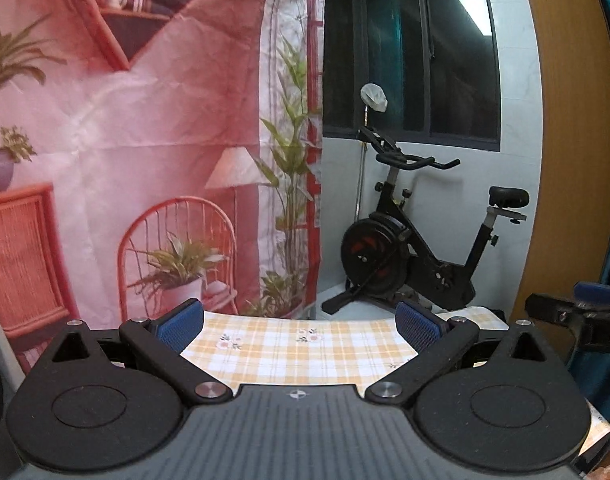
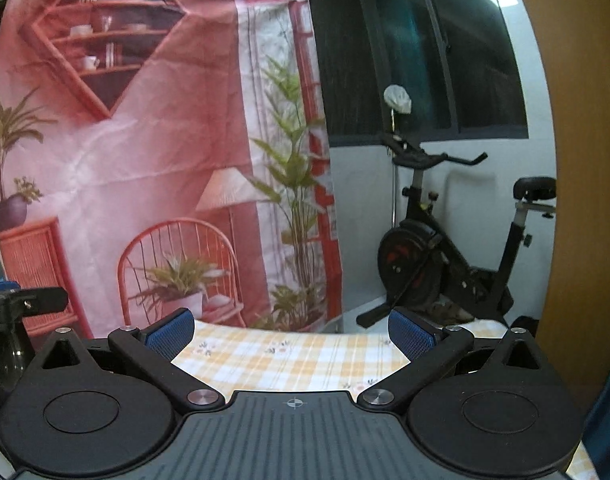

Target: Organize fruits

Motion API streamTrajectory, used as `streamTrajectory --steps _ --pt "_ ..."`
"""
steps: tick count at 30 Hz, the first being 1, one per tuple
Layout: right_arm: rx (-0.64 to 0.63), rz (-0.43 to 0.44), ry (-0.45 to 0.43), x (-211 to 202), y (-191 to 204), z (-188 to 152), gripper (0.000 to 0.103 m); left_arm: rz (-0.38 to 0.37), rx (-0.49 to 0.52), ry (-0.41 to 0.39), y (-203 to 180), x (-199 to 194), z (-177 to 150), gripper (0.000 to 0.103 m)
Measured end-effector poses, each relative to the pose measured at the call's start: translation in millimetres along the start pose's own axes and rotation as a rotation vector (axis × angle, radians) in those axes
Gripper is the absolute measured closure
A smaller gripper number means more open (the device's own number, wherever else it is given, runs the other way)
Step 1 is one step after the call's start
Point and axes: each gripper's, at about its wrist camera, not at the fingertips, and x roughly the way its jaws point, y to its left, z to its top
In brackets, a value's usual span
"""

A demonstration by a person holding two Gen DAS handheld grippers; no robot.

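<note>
No fruit shows in either view. My left gripper (image 1: 299,326) is open, its blue pads (image 1: 177,328) spread wide with nothing between them, held above a table with a yellow checked cloth (image 1: 297,356). My right gripper (image 2: 291,330) is open too, with its blue pads (image 2: 411,338) apart over the same checked cloth (image 2: 289,360). Part of the right gripper (image 1: 585,318) appears at the right edge of the left wrist view. The left gripper (image 2: 21,304) shows at the left edge of the right wrist view. Both point level toward the far end of the table.
Behind the table hangs a pink printed backdrop (image 1: 145,140) showing a chair and plants. A black exercise bike (image 1: 417,248) stands at the back right below a dark window (image 1: 429,60). A wooden panel (image 1: 565,140) rises on the right.
</note>
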Motion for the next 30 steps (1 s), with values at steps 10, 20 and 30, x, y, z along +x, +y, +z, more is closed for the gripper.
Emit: streamTrajectory --steps 10,20,30 --pt "-0.028 -0.005 -0.004 -21.8 9.6 10.2 0.000 0.007 -0.025 -0.014 -4.0 -10.9 3.3 0.000" --pt "-0.016 -0.010 0.040 -9.8 12.3 5.7 0.000 0.011 -0.026 0.005 -4.4 -11.8 -3.4 0.000" --pt "-0.014 -0.015 0.075 -2.1 11.7 -2.5 0.000 0.012 -0.030 0.021 -3.4 -7.3 -7.0 0.000"
